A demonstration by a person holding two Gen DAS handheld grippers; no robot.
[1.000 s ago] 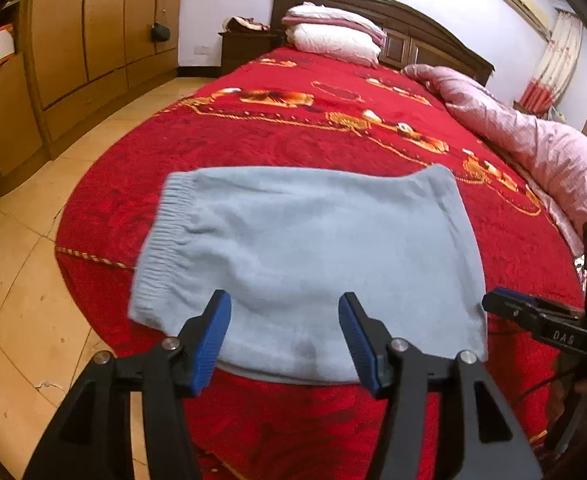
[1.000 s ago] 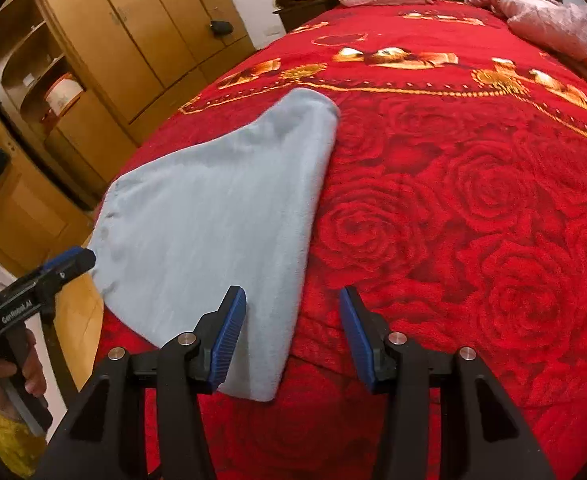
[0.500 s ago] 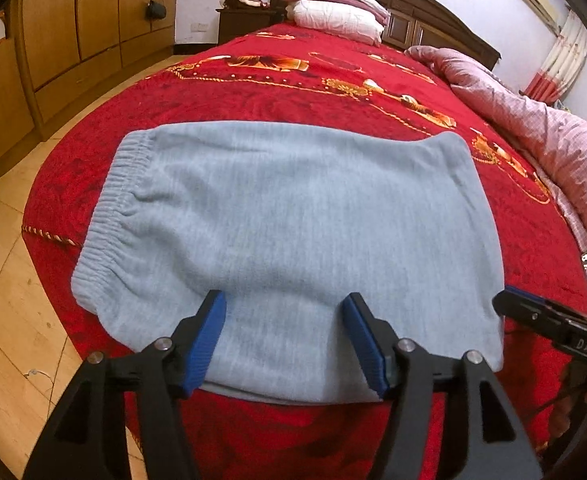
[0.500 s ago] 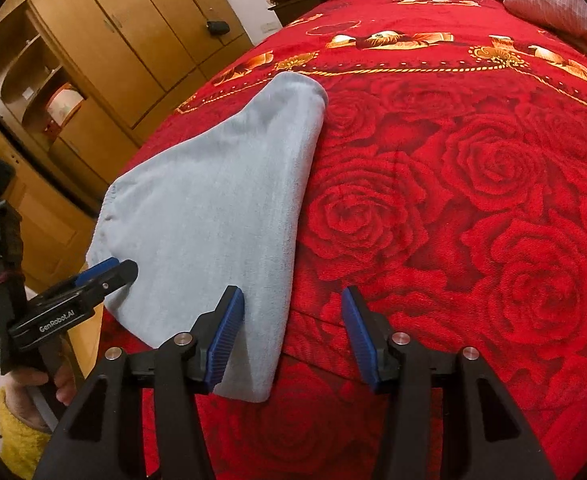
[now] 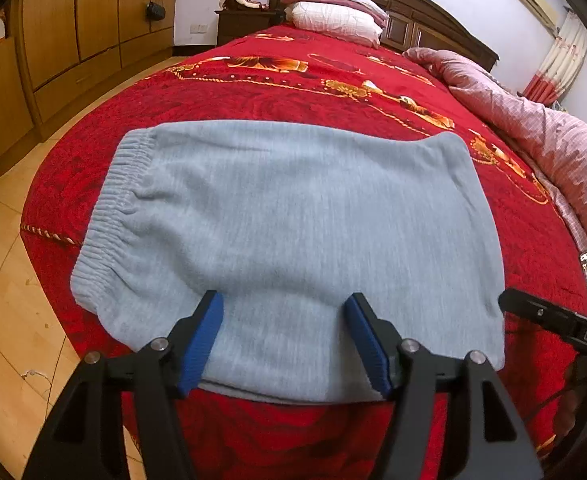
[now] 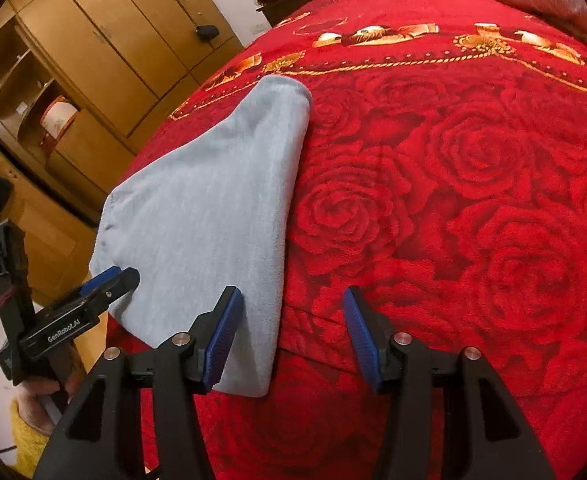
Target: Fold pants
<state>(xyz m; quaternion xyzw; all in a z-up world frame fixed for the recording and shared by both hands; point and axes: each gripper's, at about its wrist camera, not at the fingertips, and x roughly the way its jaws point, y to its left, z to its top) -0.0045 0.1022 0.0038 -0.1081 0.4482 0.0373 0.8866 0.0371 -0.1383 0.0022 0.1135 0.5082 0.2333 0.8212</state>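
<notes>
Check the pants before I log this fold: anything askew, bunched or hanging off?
Nothing stands out. The grey pants lie flat on the red bedspread, waistband gathered only by its elastic. Left gripper and right gripper are open, holding nothing.

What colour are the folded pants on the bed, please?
Light grey-blue pants, plain with no pattern; the left wrist view shows them best.

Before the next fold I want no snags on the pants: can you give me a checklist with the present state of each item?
1. Left gripper open: ok, jaws spread over the near edge.
2. Right gripper open: ok, empty, at the pants' right corner.
3. Grey pants lying flat on the red bedspread: ok.
4. Near edge within the bed edge: not ok, it hangs slightly over.
5. Layers underneath aligned: cannot tell.
6. Pink quilt apart from the pants: ok.
</notes>
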